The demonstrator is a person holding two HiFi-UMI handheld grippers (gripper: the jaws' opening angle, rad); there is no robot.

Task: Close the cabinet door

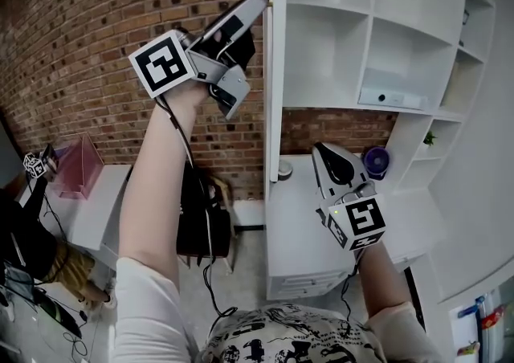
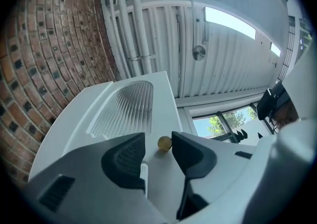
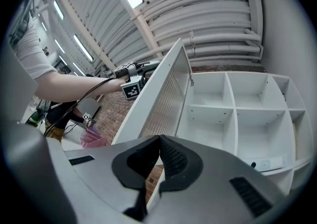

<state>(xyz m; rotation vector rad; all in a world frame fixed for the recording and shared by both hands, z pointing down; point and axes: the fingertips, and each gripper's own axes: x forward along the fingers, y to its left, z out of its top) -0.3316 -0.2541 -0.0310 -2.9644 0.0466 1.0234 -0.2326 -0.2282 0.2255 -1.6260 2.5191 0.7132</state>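
My left gripper (image 2: 157, 144) is raised to the outer edge of the cabinet door (image 2: 124, 111). Its jaws stand apart with the small brass knob (image 2: 164, 142) between their tips. The knob sits close against the right-hand pad and there is a gap on the other side, so I am not clamping it. Past the knob the door's white frame and its ribbed glass panel run away from me.

My right gripper (image 3: 158, 138) is lower down, with its jaw tips pressed together and nothing held between them. It points up at the door's inner face and the shelves beyond.

In the head view the door stands open, edge-on to me, at the left side of the white cabinet (image 1: 373, 12). The cabinet's compartments are open to view. A flat white device (image 1: 392, 98) lies on one shelf, and a small green plant (image 1: 430, 138) stands further right. The right gripper sits just right of the door's lower end, over a white counter (image 1: 293, 225). A round purple thing (image 1: 375, 162) stands on the counter's far side. A brick wall (image 1: 96, 32) fills the left, behind my raised left arm. Down at the far left a pink box (image 1: 76, 167) rests on a white table (image 1: 100, 209).
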